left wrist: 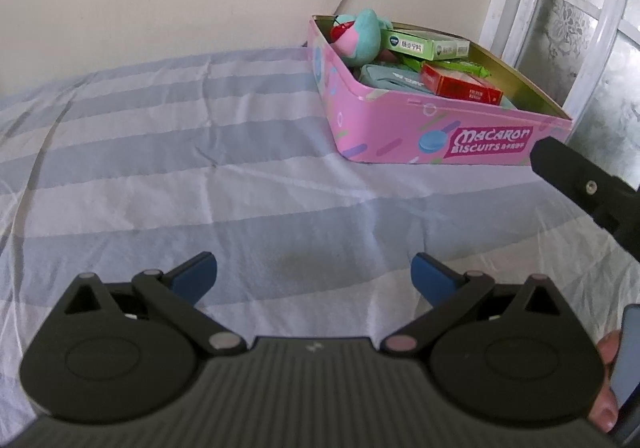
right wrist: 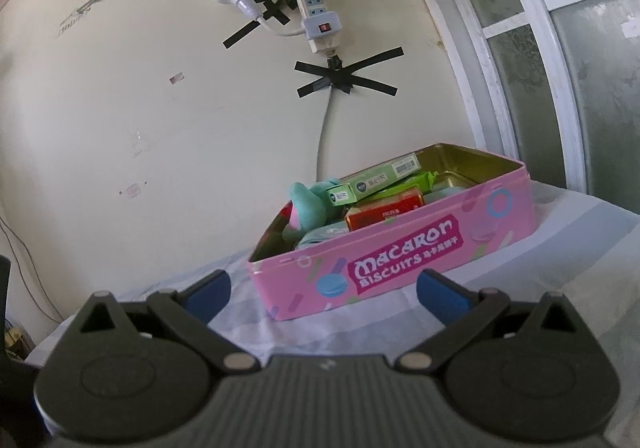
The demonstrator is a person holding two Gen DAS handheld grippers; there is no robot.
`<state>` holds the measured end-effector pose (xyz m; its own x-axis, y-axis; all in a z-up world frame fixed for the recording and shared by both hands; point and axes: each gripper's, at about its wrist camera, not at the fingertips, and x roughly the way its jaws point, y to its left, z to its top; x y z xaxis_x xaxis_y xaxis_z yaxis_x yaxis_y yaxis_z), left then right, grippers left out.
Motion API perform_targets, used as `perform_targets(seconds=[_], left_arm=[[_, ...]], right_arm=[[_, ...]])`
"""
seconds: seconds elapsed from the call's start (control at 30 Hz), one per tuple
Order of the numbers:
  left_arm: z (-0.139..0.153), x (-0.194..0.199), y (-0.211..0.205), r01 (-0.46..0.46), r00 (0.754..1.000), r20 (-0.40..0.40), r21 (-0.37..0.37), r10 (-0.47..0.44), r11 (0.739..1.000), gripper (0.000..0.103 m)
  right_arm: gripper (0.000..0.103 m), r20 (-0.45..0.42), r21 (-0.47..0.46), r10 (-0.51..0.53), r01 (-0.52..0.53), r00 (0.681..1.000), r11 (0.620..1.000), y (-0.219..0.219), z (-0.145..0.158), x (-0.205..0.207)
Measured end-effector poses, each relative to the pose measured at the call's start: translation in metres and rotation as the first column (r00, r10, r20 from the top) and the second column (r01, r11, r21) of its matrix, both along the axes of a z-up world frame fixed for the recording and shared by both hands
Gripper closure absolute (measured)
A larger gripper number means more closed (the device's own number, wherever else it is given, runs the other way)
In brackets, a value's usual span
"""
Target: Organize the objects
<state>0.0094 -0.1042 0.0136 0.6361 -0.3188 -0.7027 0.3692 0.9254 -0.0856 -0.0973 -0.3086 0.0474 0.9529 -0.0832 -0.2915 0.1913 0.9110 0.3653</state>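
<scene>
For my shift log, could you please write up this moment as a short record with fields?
surface: striped bedsheet, nothing loose showing on it
container: pink biscuit tin, lid off, near the wall and window
contents: teal plush toy, green box lying on top, red box, other items partly hidden
left gripper: open, holding nothing, over the sheet
right gripper: open, holding nothing, facing the tin
wall: power strip taped up
</scene>
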Motion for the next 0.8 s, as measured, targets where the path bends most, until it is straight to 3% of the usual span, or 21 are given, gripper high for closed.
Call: perform_targets(seconds=[0.8], left_arm=[[0.002, 0.002, 0.013, -0.026, 0.999, 0.018, -0.041, 0.026, 0.999, 0.000]], right_arm=[[0.000, -0.011, -0.021, 0.000, -0.001, 1.000, 1.000, 0.009, -0.001, 0.003]])
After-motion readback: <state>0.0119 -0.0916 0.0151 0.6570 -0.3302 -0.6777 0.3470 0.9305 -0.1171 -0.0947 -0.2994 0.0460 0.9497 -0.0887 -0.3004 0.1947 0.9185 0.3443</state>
